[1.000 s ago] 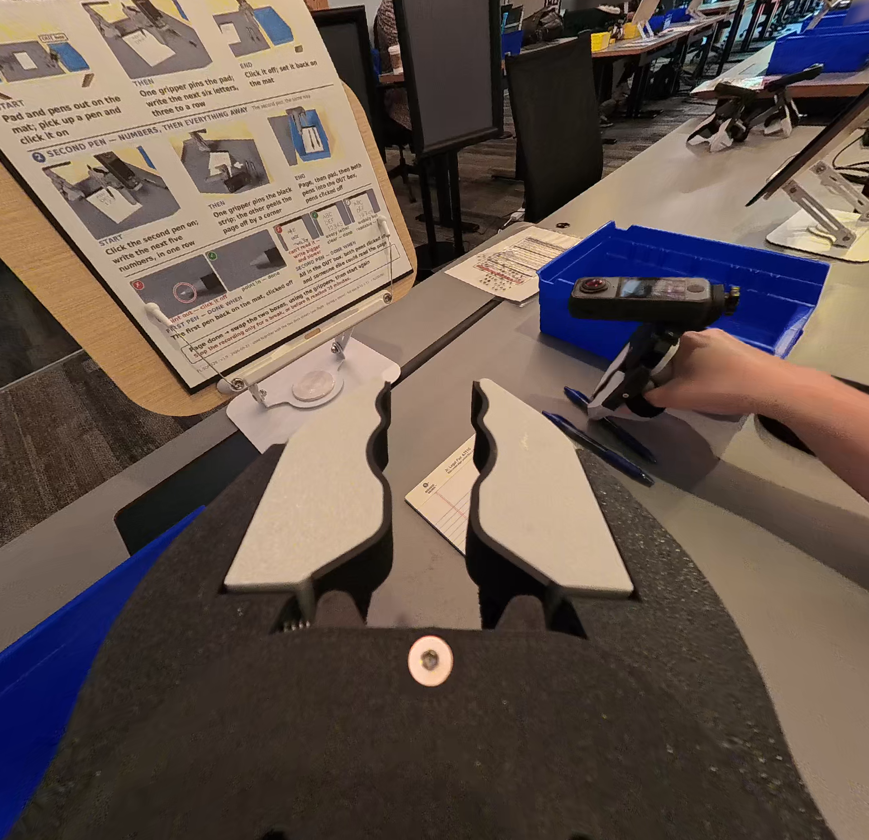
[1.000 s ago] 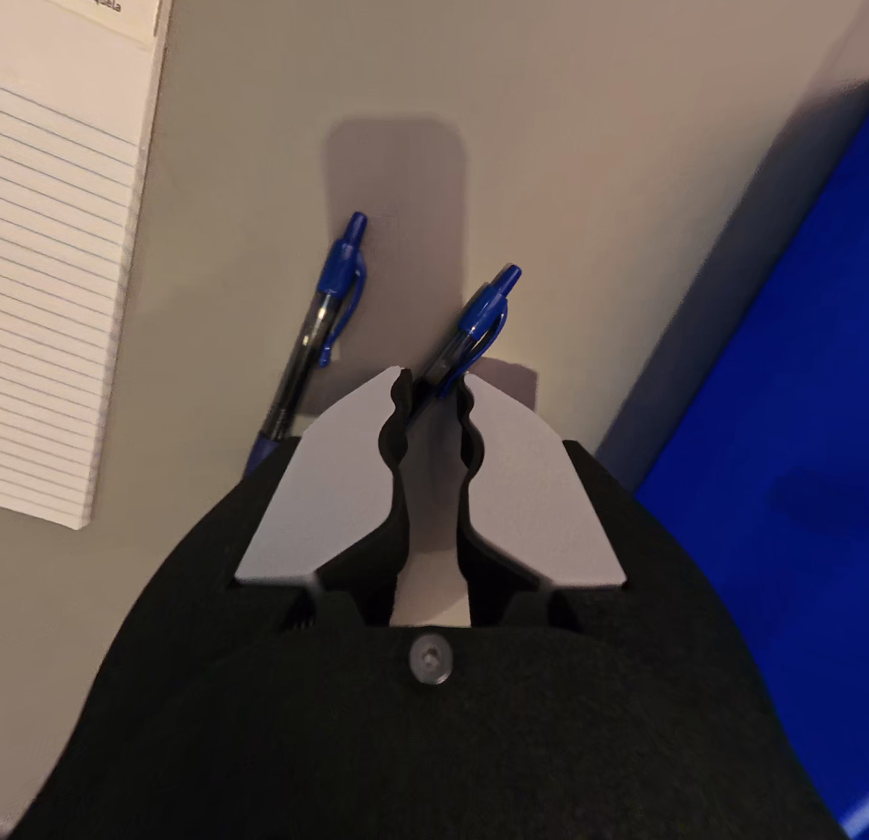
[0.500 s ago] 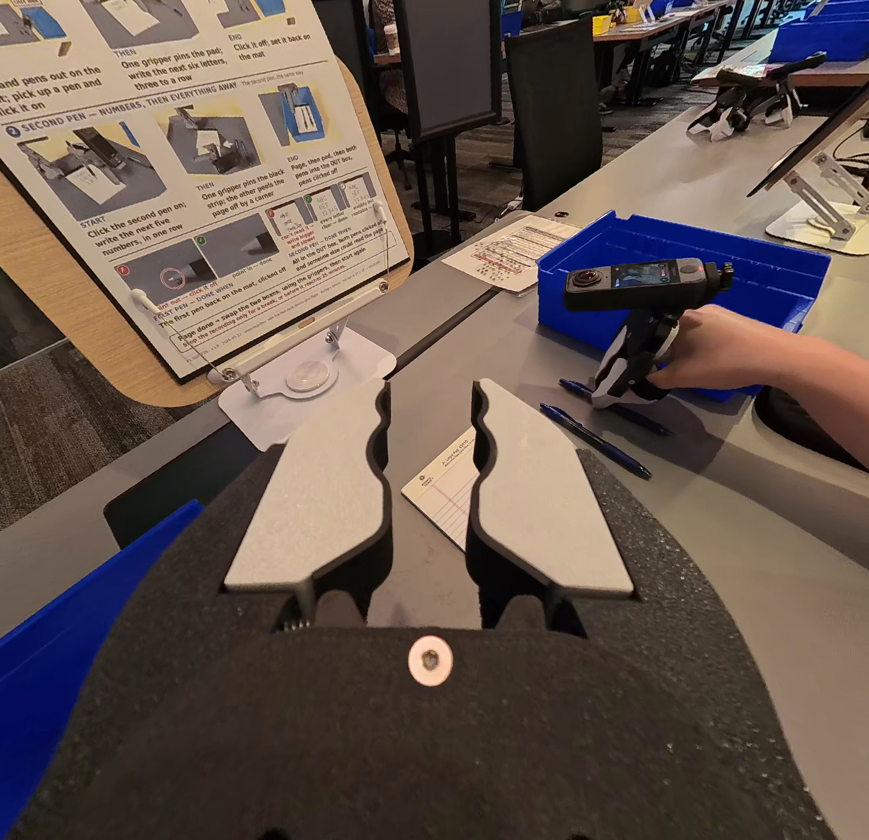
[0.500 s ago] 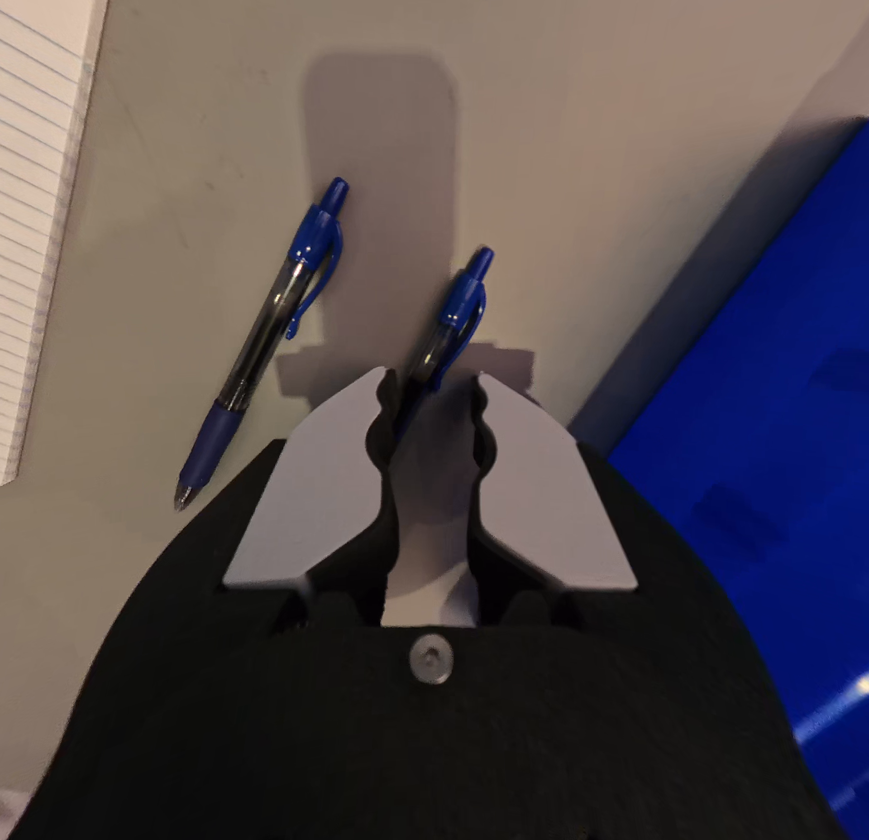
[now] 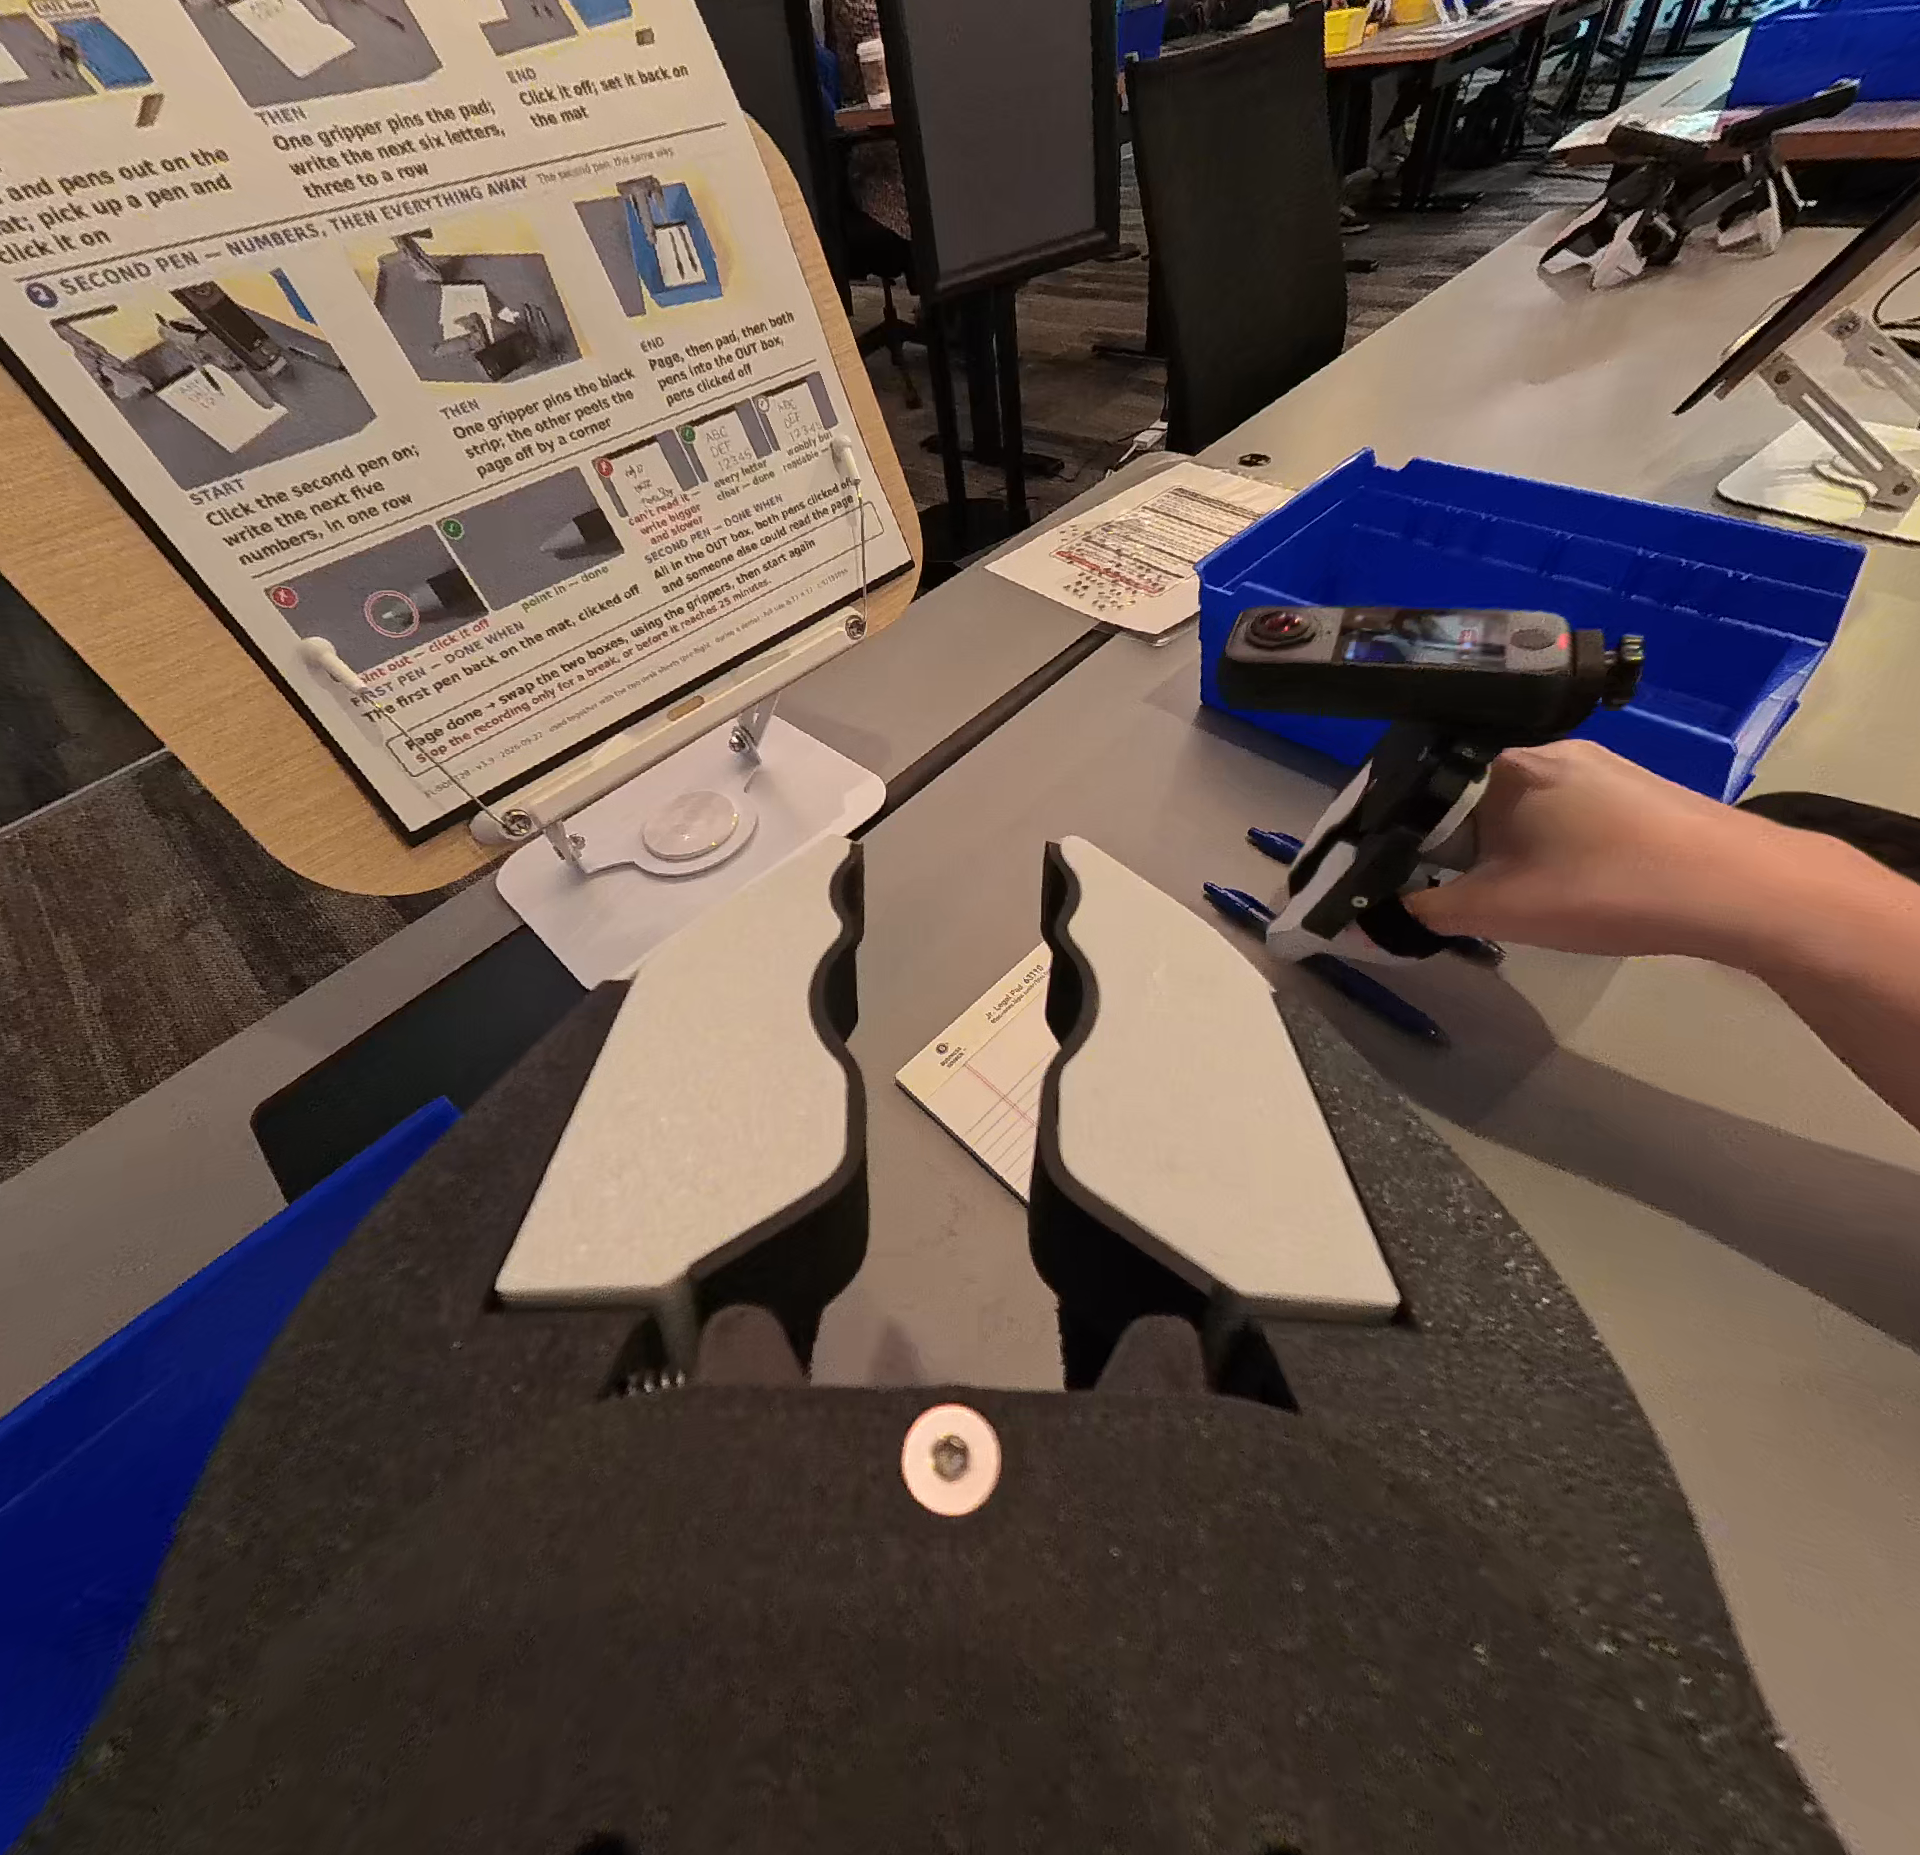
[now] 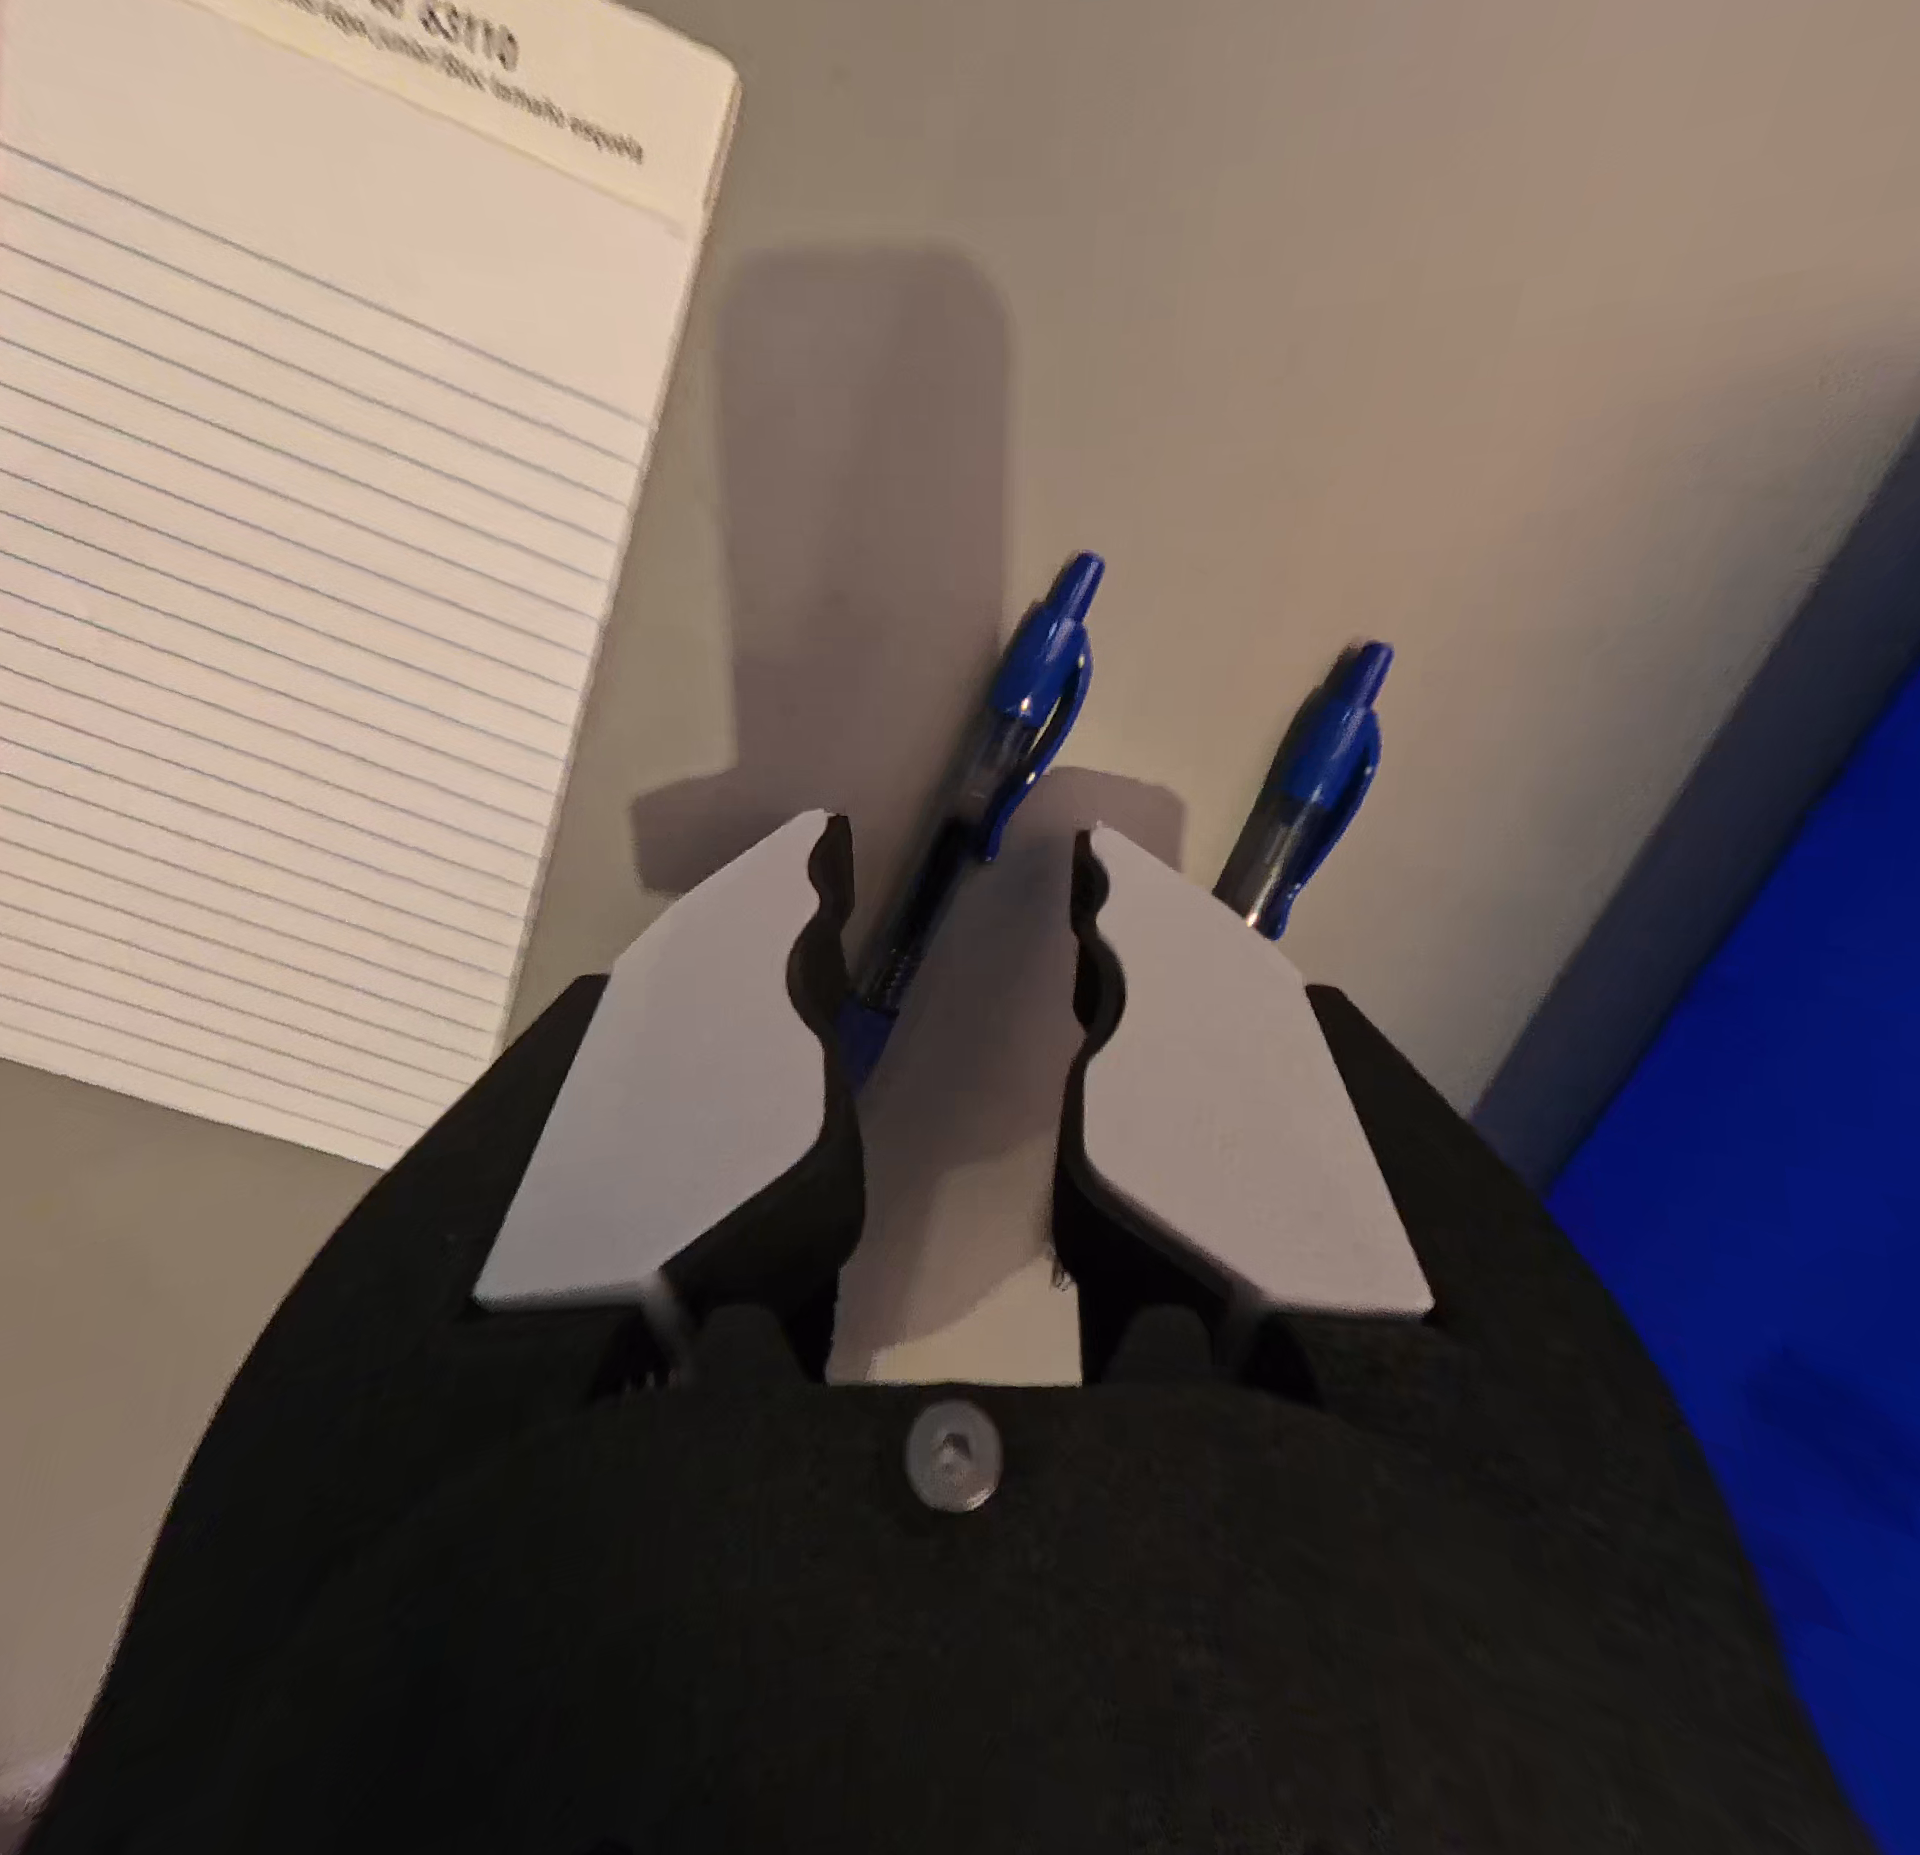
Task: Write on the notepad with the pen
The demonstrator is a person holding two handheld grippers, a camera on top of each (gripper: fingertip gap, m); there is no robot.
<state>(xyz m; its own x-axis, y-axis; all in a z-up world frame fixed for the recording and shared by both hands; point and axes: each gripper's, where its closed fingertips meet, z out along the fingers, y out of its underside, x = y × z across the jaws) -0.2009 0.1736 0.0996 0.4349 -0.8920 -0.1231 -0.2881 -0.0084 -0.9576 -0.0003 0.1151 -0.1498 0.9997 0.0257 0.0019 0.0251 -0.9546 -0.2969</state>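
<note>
Nothing is written on the notepad (image 6: 312,579) yet. No pen (image 6: 997,766) is held; both the right gripper (image 6: 961,839) and the left gripper (image 5: 951,860) are spread wide and empty.

An open-plan office or lab set up for recording work: long grey worktables (image 5: 1455,403) in rows, black mesh office chairs (image 5: 1236,226), blue plastic bins (image 5: 1538,569), and a propped illustrated instruction board (image 5: 416,351).

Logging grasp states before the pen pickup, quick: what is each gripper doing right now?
Left gripper: open, holding nothing, above the notepad.
Right gripper: open, fingers straddling the near pen, not clamped on it.
</note>
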